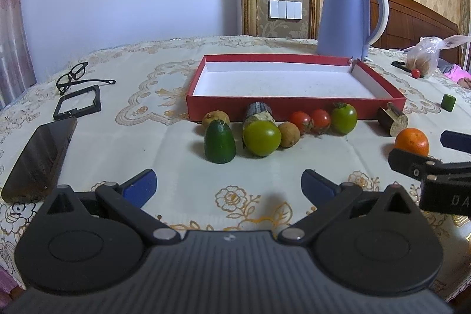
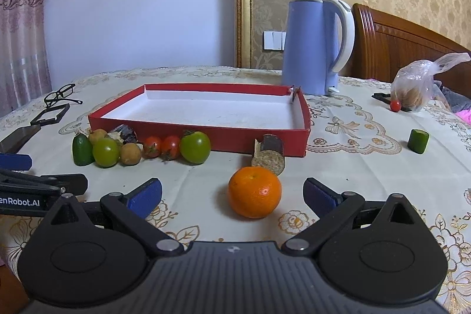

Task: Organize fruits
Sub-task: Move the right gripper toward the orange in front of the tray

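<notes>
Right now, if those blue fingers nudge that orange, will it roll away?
Probably: the orange is round and sits free on flat cloth. Its dimpled peel likely grips well. The right gripper stands open around it, not touching.

Left hand-held gripper [image 1: 229, 186] and right hand-held gripper [image 2: 232, 193] both gape wide, side by side.

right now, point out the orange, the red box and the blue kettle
round orange fruit [image 2: 254, 192], right wrist view, middle of peel
shallow red cardboard box [image 2: 206, 139], right wrist view, near outer wall
blue plastic kettle [image 2: 306, 49], right wrist view, body
</notes>
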